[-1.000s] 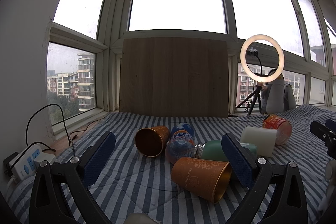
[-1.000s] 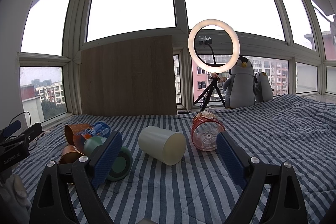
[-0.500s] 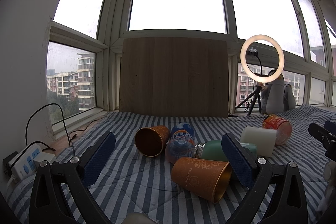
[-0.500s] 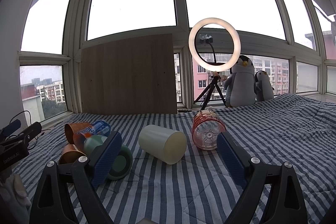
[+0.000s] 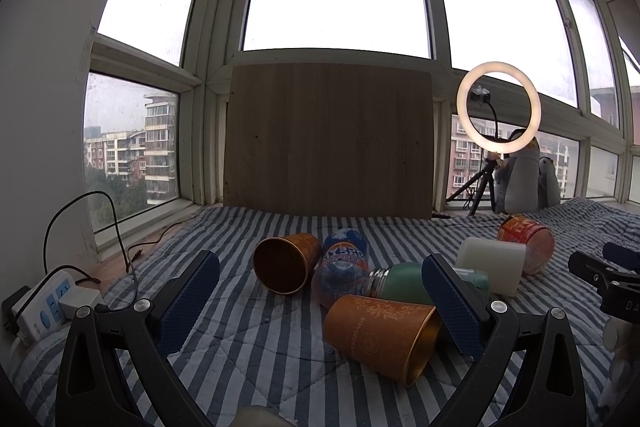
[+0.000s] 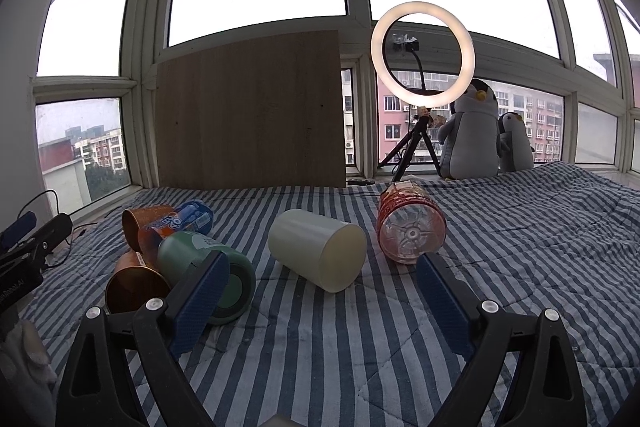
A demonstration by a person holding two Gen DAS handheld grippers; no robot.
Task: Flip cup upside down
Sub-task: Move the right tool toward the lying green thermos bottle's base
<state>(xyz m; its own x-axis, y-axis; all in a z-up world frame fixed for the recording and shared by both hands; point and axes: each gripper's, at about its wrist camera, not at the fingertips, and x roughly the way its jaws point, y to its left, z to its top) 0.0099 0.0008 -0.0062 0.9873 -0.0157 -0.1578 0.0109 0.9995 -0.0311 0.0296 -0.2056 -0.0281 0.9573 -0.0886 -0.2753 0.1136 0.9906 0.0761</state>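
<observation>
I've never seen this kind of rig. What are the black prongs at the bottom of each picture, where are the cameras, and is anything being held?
No robot here: a person holds a two-finger gripper in each hand, with a fisheye camera on each looking along its fingers. The prongs are those fingers. One picture shows the left gripper, the other the right gripper. Both are open and hold nothing. On the striped quilt lie two orange cups, a white cup, a green bottle and two plastic bottles, all on their sides.

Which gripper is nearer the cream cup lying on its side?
Right. The cream cup lies just ahead of the open right gripper; the open left gripper sits off to its left, behind the orange cups.
</observation>
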